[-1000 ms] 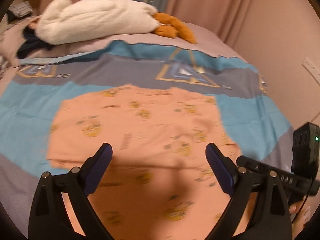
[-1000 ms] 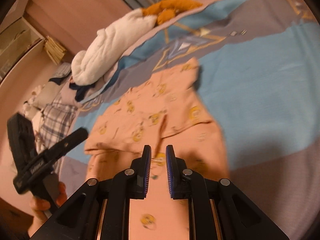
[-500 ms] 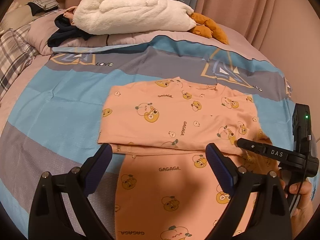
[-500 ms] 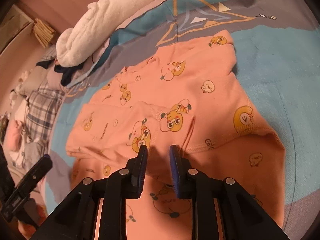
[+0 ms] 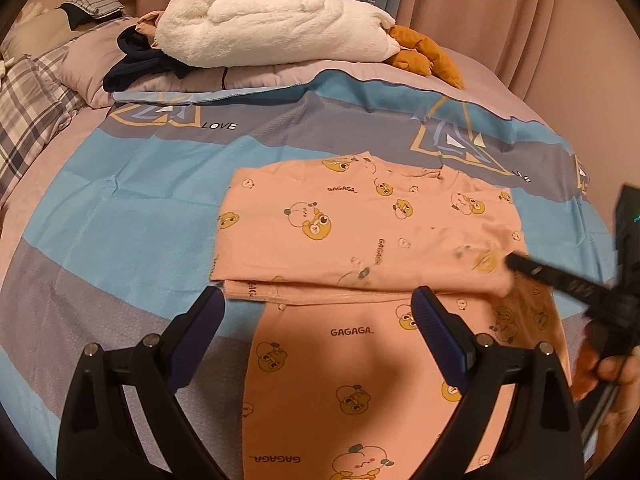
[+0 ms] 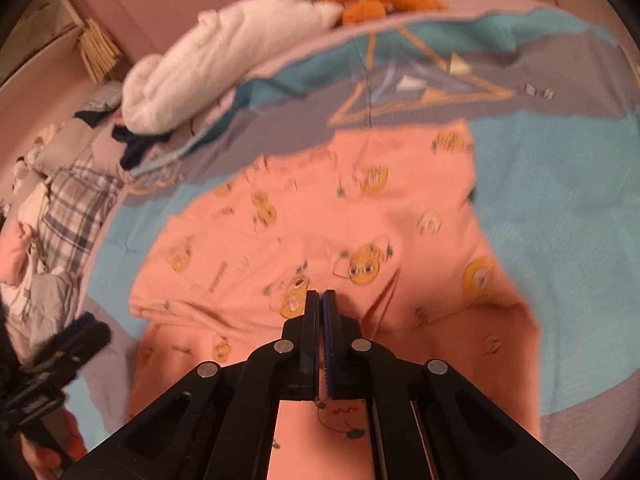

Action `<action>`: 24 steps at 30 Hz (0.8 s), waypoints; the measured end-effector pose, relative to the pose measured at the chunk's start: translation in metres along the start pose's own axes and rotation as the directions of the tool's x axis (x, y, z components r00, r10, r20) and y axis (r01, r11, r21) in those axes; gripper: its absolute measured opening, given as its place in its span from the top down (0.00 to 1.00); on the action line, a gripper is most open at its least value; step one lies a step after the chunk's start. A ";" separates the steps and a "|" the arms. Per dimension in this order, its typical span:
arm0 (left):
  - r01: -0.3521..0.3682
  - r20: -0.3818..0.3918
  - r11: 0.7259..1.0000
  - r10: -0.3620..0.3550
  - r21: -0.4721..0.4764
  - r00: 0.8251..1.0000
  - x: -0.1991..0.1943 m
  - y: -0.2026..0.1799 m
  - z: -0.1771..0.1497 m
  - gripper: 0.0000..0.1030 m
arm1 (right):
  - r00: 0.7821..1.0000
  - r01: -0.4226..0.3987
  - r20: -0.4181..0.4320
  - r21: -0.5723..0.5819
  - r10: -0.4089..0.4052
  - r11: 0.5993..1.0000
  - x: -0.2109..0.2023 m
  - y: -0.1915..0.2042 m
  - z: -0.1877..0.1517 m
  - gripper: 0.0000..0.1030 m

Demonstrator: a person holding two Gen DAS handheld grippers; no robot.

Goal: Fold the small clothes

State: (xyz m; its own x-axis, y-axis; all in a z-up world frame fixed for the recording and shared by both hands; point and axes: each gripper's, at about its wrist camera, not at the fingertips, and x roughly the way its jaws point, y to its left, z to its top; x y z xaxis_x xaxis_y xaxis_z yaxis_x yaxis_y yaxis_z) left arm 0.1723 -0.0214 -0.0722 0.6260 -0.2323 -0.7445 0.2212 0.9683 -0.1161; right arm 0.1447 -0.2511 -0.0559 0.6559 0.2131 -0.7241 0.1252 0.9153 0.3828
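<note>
The left gripper (image 5: 316,308) hung with jaws spread wide, nothing between them; the right gripper (image 6: 321,300) had just clenched, its pads together and no fabric visibly caught; beyond both, the pink printed shirt (image 5: 360,232) lay partly folded on the striped bedspread (image 5: 120,208); probably light, limp, best pinched at hem corners.

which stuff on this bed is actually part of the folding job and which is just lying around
Job:
- pink cartoon-print top, sleeves folded in
- left gripper, open
- right gripper, shut, empty

Lying about:
- white plush toy
- dark garment
- plaid pillow
- blue and grey bedspread
</note>
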 end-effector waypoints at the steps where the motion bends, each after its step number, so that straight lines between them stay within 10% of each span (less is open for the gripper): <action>1: -0.001 0.001 1.000 0.001 -0.003 1.000 0.000 0.001 0.000 0.08 | 1.000 0.002 0.021 -0.001 -0.002 1.000 -0.007 0.000 0.004 0.98; 9: 0.002 -0.003 1.000 -0.002 -0.009 1.000 0.002 0.003 0.001 0.08 | 0.985 0.112 0.130 -0.008 -0.110 0.994 -0.044 -0.022 0.036 0.98; 16: -0.003 -0.026 1.000 0.003 0.004 1.000 0.009 0.000 0.000 0.08 | 0.970 0.239 -0.043 -0.024 -0.240 0.971 -0.005 -0.053 0.026 0.98; 24: 0.036 -0.008 0.999 -0.037 -0.020 0.999 0.013 0.002 0.004 0.08 | 0.980 0.192 0.069 -0.035 -0.189 0.981 -0.030 -0.042 0.029 0.98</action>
State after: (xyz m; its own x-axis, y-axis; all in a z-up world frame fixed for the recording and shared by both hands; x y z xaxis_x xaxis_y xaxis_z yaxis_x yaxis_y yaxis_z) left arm 0.1838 -0.0230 -0.0795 0.6111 -0.2668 -0.7452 0.2289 0.9608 -0.1563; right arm 0.1413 -0.3061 -0.0332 0.6704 0.0123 -0.7419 0.2223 0.9506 0.2167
